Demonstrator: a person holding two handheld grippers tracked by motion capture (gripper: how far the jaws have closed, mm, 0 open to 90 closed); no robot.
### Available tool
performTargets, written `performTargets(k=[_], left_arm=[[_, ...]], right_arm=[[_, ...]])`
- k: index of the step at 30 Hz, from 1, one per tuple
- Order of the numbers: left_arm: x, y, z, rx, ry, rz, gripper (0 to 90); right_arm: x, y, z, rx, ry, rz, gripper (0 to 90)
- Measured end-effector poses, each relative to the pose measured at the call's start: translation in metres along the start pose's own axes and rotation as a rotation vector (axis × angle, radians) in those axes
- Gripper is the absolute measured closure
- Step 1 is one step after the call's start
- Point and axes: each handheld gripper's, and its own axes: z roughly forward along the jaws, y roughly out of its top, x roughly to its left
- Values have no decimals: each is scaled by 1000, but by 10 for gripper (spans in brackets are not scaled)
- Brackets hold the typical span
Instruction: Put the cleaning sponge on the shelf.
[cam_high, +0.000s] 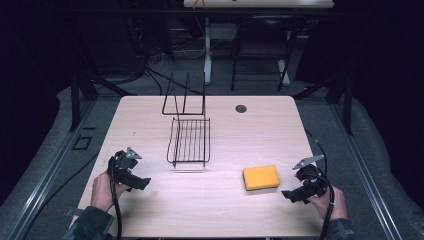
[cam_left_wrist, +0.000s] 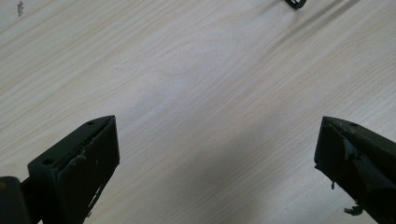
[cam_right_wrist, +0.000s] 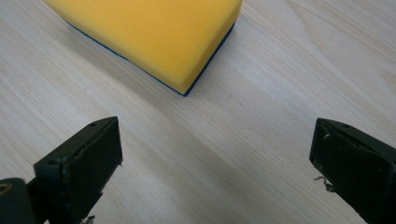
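A pale wooden bench (cam_high: 150, 210) carried three things. A black wire rack (cam_high: 189, 141) stood near the middle, a little toward the left side, with a second upright wire frame (cam_high: 184, 95) just behind it, close to the far edge. A small dark round spot (cam_high: 241, 108) sat on the bench top near the far edge, right of the frame. A yellow sponge (cam_high: 261, 177) with a thin blue underside lay flat toward the near right part of the bench, well apart from the rack.

The left gripper (cam_high: 142, 183) was held low near the near left corner, in the person's left hand (cam_high: 102, 192), with its jaws pointing toward the bench's middle. In the left gripper view the left gripper (cam_left_wrist: 217, 154) had its jaws spread wide over bare wood with nothing between them; a corner of the rack (cam_left_wrist: 295, 3) showed at the top edge.

The right gripper (cam_high: 287, 195) was held near the near right corner in the right hand (cam_high: 332, 202), just beside the sponge and not touching it. In the right gripper view the right gripper (cam_right_wrist: 217, 154) was also spread wide and empty, with the sponge (cam_right_wrist: 154, 32) lying just beyond the jaws, one corner turned toward them.
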Motion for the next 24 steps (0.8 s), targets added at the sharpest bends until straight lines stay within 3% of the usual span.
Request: performTargets(k=[10,24], left_arm=[[0,0,0,-3,0,2,1],[0,-3,-2,3,15,-6,2]], right_arm=[[5,8,-2,1,10,-69,0],[17,40,1,-31,56,-217,0]])
